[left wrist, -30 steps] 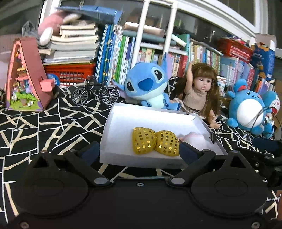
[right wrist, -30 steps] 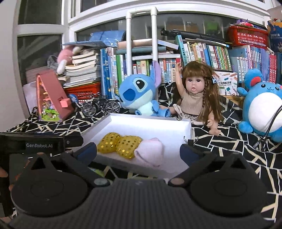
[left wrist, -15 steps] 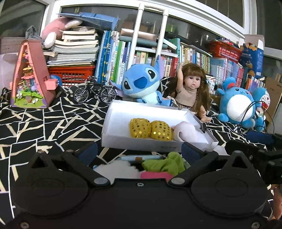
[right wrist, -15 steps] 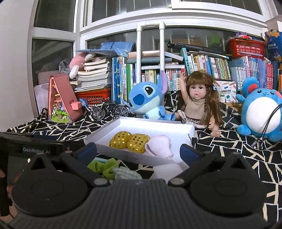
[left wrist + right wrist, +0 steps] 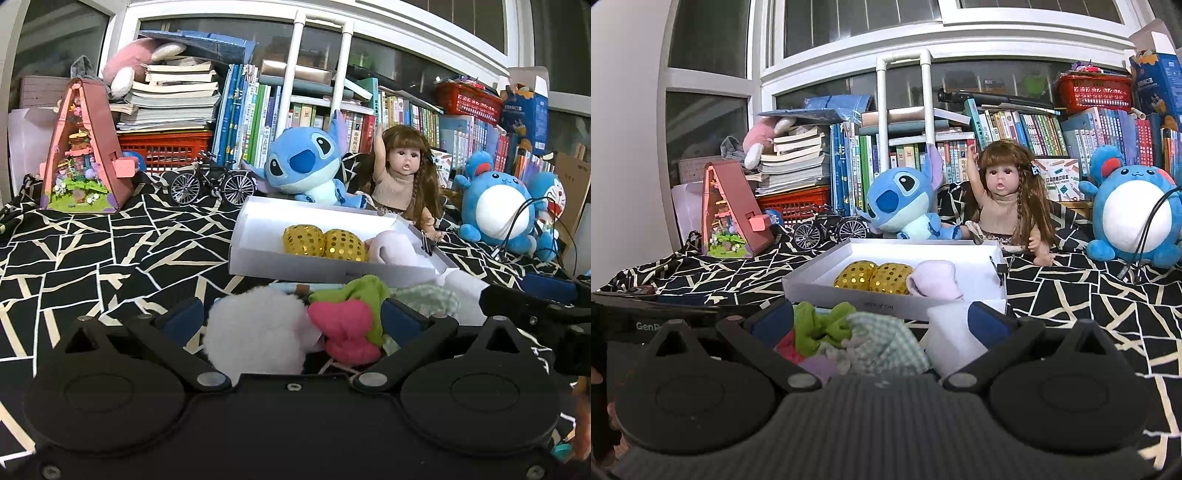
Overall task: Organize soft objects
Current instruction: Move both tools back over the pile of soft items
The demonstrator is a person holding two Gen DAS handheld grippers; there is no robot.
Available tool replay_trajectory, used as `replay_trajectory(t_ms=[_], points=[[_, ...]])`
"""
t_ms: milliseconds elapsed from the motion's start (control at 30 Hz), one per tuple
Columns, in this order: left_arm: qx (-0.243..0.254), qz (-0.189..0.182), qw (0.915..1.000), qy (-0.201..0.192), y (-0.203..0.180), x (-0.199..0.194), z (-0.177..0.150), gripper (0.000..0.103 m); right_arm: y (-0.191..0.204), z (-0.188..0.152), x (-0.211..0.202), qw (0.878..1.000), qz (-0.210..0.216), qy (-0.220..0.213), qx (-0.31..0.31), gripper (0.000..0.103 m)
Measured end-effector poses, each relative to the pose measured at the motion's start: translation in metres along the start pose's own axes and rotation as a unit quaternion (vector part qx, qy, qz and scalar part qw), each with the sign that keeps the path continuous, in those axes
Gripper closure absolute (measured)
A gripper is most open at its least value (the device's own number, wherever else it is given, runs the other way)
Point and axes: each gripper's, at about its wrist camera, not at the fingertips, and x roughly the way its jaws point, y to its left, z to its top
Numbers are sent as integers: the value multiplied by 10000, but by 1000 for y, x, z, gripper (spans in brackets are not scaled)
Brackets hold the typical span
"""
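Observation:
A white box (image 5: pixel 325 264) (image 5: pixel 849 293) holds two gold sequin pieces (image 5: pixel 323 242) (image 5: pixel 873 277) and a pale pink soft piece (image 5: pixel 391 249) (image 5: pixel 934 284). In front of it lies a pile of soft things: a white fluffy ball (image 5: pixel 258 334), a pink bow (image 5: pixel 345 328), green cloth (image 5: pixel 354 290) (image 5: pixel 820 325), mint checked cloth (image 5: pixel 886 345) and a white foam block (image 5: pixel 955 334). My left gripper (image 5: pixel 291 317) is open above the ball and bow. My right gripper (image 5: pixel 881 319) is open above the cloths.
Behind the box sit a blue Stitch plush (image 5: pixel 303 166), a doll (image 5: pixel 402 177), a round blue plush (image 5: pixel 498 206), a toy bicycle (image 5: pixel 212 182) and a pink triangular house (image 5: pixel 85 155). Books fill the back. The other gripper (image 5: pixel 539 306) shows at right.
Both grippers have pulled back from the box toward the near edge. The pile of soft things in front of the box has come into view between the fingers.

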Motion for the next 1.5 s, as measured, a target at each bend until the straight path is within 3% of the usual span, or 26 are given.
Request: replay_trajectory(t_ms=[767, 1500], points=[[279, 218, 9994, 21, 8, -15, -33, 0, 20, -39, -23, 9999, -35, 132, -55, 0], [179, 426, 9989, 119, 21, -10, -40, 0, 31, -53, -20, 9989, 6, 396, -248, 0]])
